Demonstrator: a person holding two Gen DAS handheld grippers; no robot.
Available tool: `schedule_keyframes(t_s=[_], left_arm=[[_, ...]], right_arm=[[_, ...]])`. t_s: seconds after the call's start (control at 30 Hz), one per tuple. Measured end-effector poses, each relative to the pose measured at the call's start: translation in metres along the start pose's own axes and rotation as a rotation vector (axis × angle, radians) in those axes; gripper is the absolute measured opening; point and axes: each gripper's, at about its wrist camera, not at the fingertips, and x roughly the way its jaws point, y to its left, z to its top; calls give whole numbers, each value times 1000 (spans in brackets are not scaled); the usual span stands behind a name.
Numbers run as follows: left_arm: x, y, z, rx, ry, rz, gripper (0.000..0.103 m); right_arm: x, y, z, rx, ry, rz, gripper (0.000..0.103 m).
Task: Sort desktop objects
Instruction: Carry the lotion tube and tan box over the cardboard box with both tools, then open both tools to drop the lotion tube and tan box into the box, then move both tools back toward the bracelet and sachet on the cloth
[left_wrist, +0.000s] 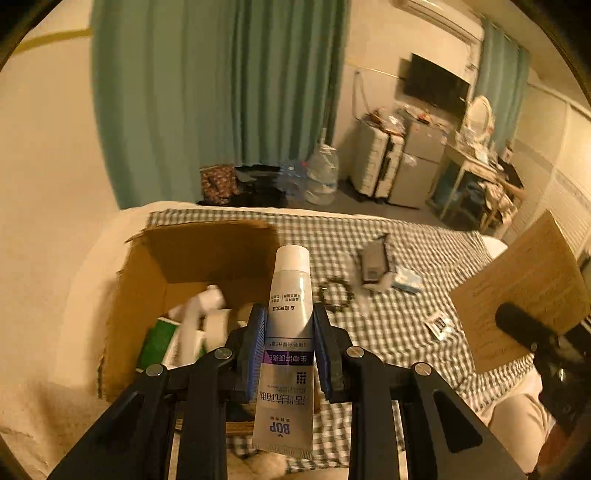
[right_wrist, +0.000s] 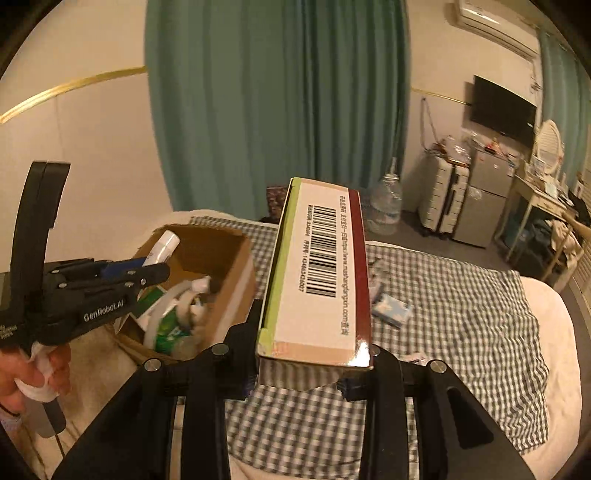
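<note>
My left gripper (left_wrist: 289, 345) is shut on a white BOP tube (left_wrist: 290, 332), cap pointing away, held above the near right edge of an open cardboard box (left_wrist: 147, 280). The box holds white bottles and a green-and-white pack (left_wrist: 159, 341). My right gripper (right_wrist: 314, 373) is shut on a long carton with a barcode (right_wrist: 319, 273), held above the checked cloth to the right of the box (right_wrist: 236, 280). The left gripper (right_wrist: 147, 273) shows in the right wrist view, with the tube's cap (right_wrist: 164, 243) over the box. The carton (left_wrist: 517, 291) shows at the right of the left wrist view.
On the checked cloth (left_wrist: 388, 332) lie a dark hair tie (left_wrist: 336, 291), a grey flat device (left_wrist: 375, 262), a pale blue tissue pack (right_wrist: 391, 308) and a small barcode label (left_wrist: 439, 325). Beyond the bed are water jugs, a suitcase, a small fridge and a desk.
</note>
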Motion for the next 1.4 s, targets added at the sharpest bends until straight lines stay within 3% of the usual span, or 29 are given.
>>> schedule_keyframes(t_s=[0.4, 0.6, 0.7, 0.73, 0.77, 0.8, 0.83, 0.87, 0.93, 1.0, 1.17, 1.4], left_arm=[[38, 60, -27, -64, 35, 42, 25], [58, 77, -36, -106, 61, 37, 25], [64, 84, -40, -112, 64, 75, 27], [67, 86, -40, -116, 66, 88, 32], [68, 90, -41, -126, 68, 91, 53], [70, 95, -42, -154, 72, 97, 69], [71, 100, -44, -177, 73, 108, 95], [70, 106, -45, -213, 68, 132, 100], [69, 115, -47, -259, 61, 129, 100], [70, 120, -47, -281, 68, 135, 100], [68, 114, -48, -264, 71, 151, 100], [57, 61, -40, -132, 48, 110, 100]], right_arm=[[71, 81, 8, -78, 100, 127, 32], [115, 101, 11, -94, 153, 134, 32], [136, 106, 17, -85, 172, 133, 33], [141, 107, 19, -79, 175, 138, 34], [145, 109, 21, -72, 175, 137, 37], [145, 109, 23, -60, 163, 132, 55], [147, 109, 25, -51, 147, 121, 71], [144, 112, 27, -46, 119, 97, 95], [133, 110, 30, -46, 31, 44, 96], [126, 108, 34, -53, -4, 27, 96], [116, 84, 31, -1, -7, -2, 96], [91, 26, 7, 76, 24, -82, 97]])
